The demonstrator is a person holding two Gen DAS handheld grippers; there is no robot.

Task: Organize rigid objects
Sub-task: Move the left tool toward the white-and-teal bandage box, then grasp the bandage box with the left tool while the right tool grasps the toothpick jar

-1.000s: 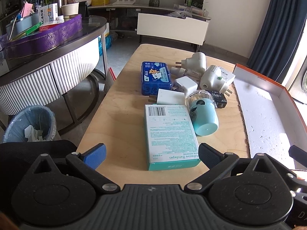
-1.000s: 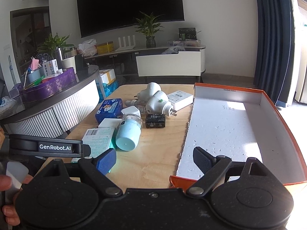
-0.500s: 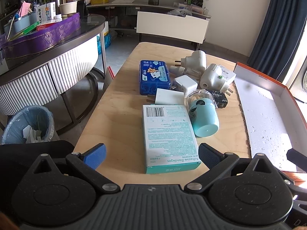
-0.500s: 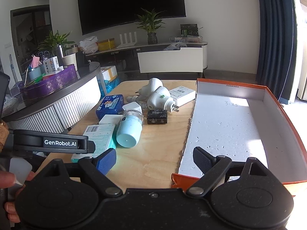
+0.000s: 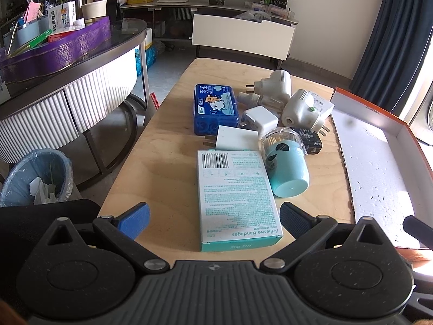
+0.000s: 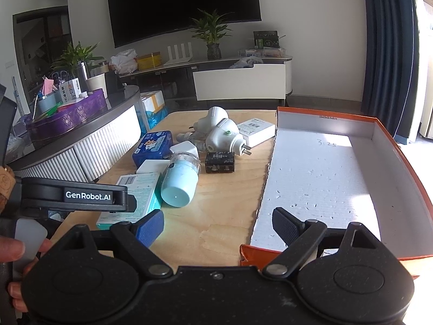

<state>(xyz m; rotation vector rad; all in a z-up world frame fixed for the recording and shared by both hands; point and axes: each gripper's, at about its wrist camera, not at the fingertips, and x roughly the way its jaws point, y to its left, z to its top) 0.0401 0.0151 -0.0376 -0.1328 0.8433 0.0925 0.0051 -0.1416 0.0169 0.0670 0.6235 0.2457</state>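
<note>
A teal and white bandage box (image 5: 234, 193) lies flat on the wooden table (image 5: 167, 157), its near end between the fingers of my open left gripper (image 5: 213, 220), untouched. Beside it a light blue cylinder (image 5: 286, 172) lies on its side. Behind them sit a blue tin (image 5: 215, 108), white chargers (image 5: 259, 119), white plug adapters (image 5: 300, 109) and a small black box (image 5: 311, 139). My right gripper (image 6: 217, 227) hangs open and empty over the table's near edge, by the corner of the orange-rimmed box (image 6: 395, 159). The same cylinder (image 6: 180, 182) shows in the right wrist view.
A flat white carton (image 6: 255, 131) lies behind the adapters. The orange box has a white foam floor (image 6: 319, 178) with nothing in it. Left of the table stand a curved counter (image 5: 67, 86) and a bin (image 5: 38, 178). A hand (image 6: 10, 249) holds the left gripper.
Both views have risen and drawn back slightly; the bandage box now sits a little farther in between the left fingers. No object on the table moved.
</note>
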